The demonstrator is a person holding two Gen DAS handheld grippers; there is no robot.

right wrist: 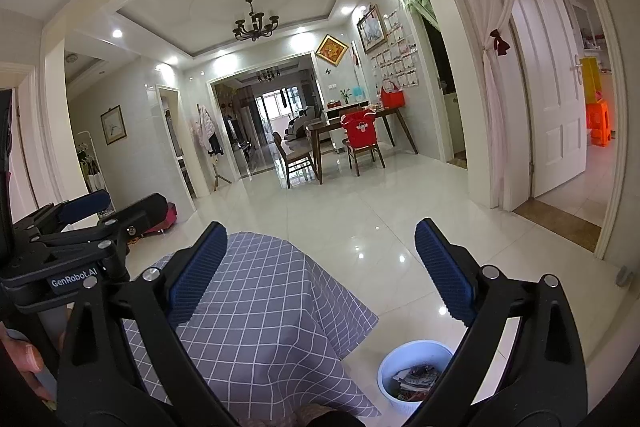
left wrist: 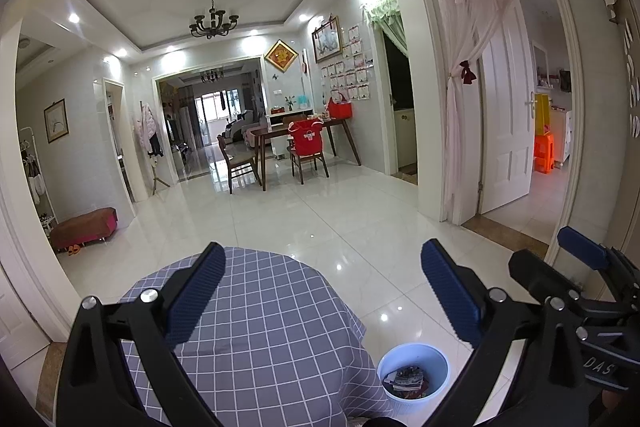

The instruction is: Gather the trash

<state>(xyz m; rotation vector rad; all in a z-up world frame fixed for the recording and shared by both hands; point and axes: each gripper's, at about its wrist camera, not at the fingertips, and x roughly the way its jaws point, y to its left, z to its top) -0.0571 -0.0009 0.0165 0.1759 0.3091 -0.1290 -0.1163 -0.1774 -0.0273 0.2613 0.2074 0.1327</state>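
Two hand-held grippers are raised above a small table [left wrist: 264, 331] draped in a grey cloth with a white grid pattern. The left gripper [left wrist: 322, 297] has its blue ribbed fingers [left wrist: 196, 297] spread wide apart, with nothing between them. The right gripper [right wrist: 322, 273] is spread just as wide and also holds nothing. Each gripper shows at the edge of the other's view, so they are side by side, the right one to the right of the left.

The trash [left wrist: 408, 381], crumpled printed paper and wrappers, lies inside a round pale blue bin [left wrist: 414, 353]. The bin stands on the glossy white tile floor [left wrist: 320, 219] just to the right of the table, beside the hanging cloth.

Beyond the table, across open floor, a wooden dining table [left wrist: 304, 131] stands with chairs [left wrist: 308, 147], one draped in red. A white door [left wrist: 508, 115] stands open well to the right of the table. A black chandelier [left wrist: 214, 21] hangs from the ceiling.
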